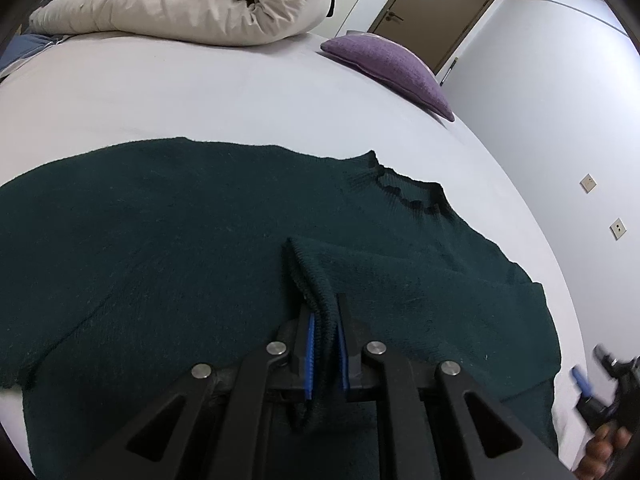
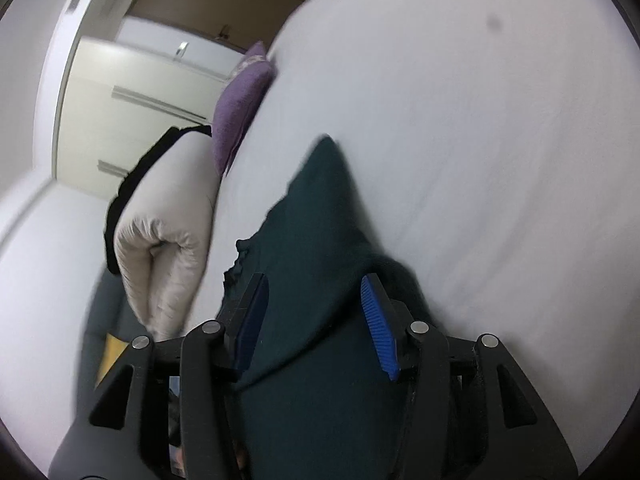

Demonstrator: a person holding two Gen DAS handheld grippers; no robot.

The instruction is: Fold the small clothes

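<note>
**Folding a dark green sweater on the bed**

Gripping a fold of the dark green sweater (image 1: 160,240), our left tongs (image 1: 324,332) stand narrow, their blue pads (image 1: 310,356) pressed on a doubled ribbed edge that rises between them. The sweater lies spread flat on the pale sheet of the bed (image 1: 200,92), its frilled collar (image 1: 404,192) towards the right in the left wrist view, and part of it is laid back over the body near the tongs.

At the lower right edge of that view we see our right tongs (image 1: 600,384), blurred, just beside the sweater's edge, with fingers of the hand (image 1: 604,448) around the handle. In the right wrist view these tongs (image 2: 316,308) stand about half open, with dark green cloth between the blue pads (image 2: 378,328); we cannot tell whether the pads press on it, as the picture is smeared.

A rolled cream duvet (image 1: 180,4) sits at the far side of the bed, and a purple cushion (image 1: 396,68) rests at its edge. Behind stand a brown door (image 1: 436,12) and a white wall with two sockets (image 1: 618,228).
</note>
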